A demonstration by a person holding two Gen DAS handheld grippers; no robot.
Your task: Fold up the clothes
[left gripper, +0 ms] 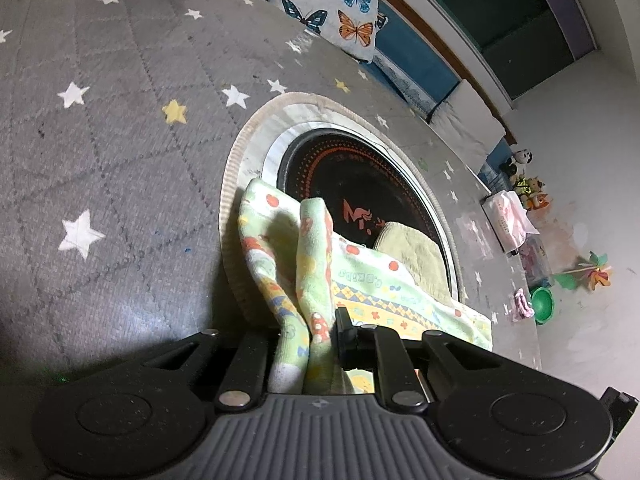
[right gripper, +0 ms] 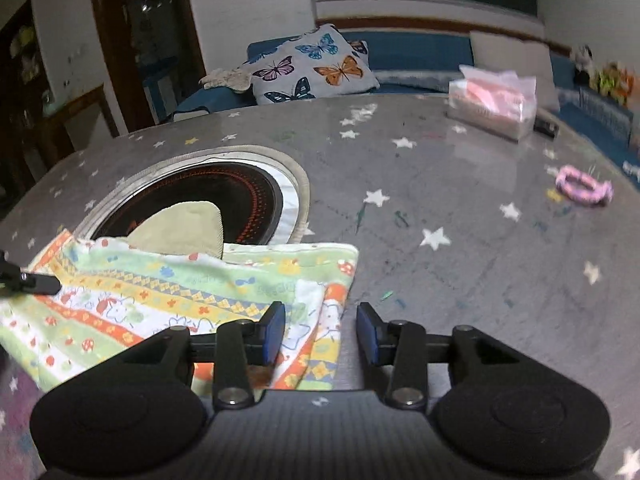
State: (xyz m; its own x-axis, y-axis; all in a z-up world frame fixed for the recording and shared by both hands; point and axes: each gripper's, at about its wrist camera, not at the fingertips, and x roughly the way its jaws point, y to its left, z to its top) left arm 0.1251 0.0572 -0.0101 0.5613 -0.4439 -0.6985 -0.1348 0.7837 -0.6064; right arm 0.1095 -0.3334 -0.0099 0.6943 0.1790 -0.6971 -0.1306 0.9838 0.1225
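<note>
One printed towel (right gripper: pixel 192 292) lies on my tabletop (right gripper: pixel 460 272), partly over the round cooktop (right gripper: pixel 248 192) recess, covering one yellow-green cloth (right gripper: pixel 184 228). My left tool (left gripper: pixel 308 340) clenches its bunched edge; my right tool (right gripper: pixel 320 334), angled down, stands released over its corner.

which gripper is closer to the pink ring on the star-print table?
Right. The right gripper is open over the patterned towel's corner, the pink ring beyond it; the left gripper clamps the towel's far end.
</note>
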